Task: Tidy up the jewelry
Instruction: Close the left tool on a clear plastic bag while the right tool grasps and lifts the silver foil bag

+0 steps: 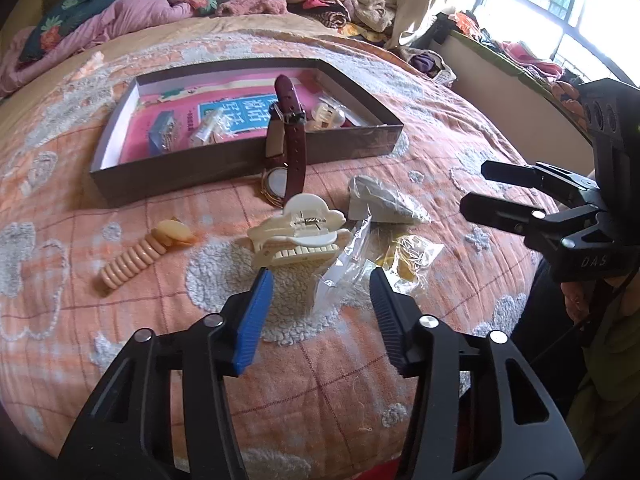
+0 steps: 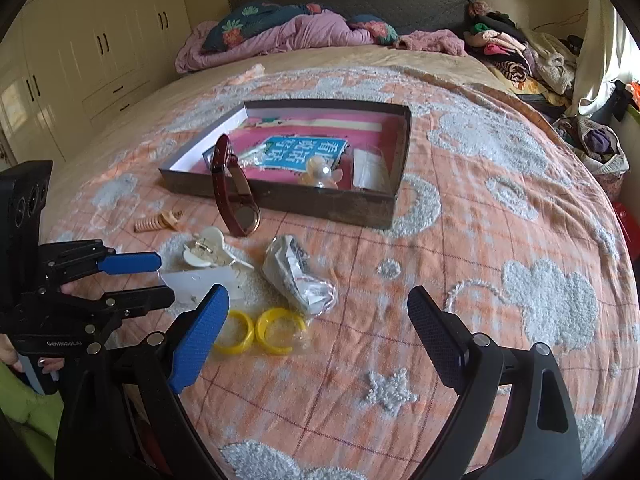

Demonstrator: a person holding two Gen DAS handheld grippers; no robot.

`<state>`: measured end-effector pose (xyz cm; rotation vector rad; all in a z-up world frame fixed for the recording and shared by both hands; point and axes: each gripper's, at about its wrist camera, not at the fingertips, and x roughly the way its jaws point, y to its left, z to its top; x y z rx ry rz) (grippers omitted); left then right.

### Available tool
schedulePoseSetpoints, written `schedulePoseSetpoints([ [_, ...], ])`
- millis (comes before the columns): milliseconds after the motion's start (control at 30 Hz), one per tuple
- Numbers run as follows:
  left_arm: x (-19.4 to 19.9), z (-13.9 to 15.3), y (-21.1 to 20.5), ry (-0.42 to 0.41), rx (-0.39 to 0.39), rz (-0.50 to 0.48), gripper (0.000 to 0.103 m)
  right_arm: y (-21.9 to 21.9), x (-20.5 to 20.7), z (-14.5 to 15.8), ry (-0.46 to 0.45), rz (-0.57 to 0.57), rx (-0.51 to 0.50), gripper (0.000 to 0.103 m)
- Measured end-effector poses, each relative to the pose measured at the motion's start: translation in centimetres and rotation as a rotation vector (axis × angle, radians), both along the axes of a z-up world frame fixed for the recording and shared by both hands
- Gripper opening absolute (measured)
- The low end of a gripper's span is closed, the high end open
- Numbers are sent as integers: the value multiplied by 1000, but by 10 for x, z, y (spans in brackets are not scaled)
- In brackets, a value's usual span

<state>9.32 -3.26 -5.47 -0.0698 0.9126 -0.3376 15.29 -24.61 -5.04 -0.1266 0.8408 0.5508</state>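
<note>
Step in hand, as judged: collecting loose items from the bed (image 2: 480, 208) into the box (image 1: 248, 156).

The left gripper (image 1: 320, 300) is hovering with its fingers spread apart and gripping nothing. The cream hair claw (image 1: 296, 232) is lying just beyond the fingertips, slightly toward the left finger. The watch (image 1: 286, 148) is leaning against the box wall farther ahead.

The right gripper (image 2: 320, 316) is likewise hanging with fingers apart, unloaded. The yellow bangles (image 2: 260, 332) are resting just beside its left finger.

The next move probably calls for advancing the left fingers to straddle the hair claw before closing.
</note>
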Motion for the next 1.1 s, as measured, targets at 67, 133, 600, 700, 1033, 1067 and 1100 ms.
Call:
schedulePoseSetpoints([
  [67,1,-3,-1,6,-2,-4,40,3,2,-5,13,7,-12,90],
  [133,2,-6,-1,11,-7,-10,40,5,4,-10,23,9,-27,90],
  [600,14,-20,-8,24,-21,-40,15,23,21,-36,26,49,-132,90],
  [700,11,-17,-9,7,-15,-42,14,30,26,-42,15,63,-168,89],
  [1033,4,-1,1,-42,-31,-17,13,48,42,-58,55,113,-158,58],
  [1067,3,0,1,-46,-31,-15,13,49,43,-58,53,116,-154,54],
  [1100,2,2,2,-50,-31,-11,13,50,42,-59,55,126,-143,47],
])
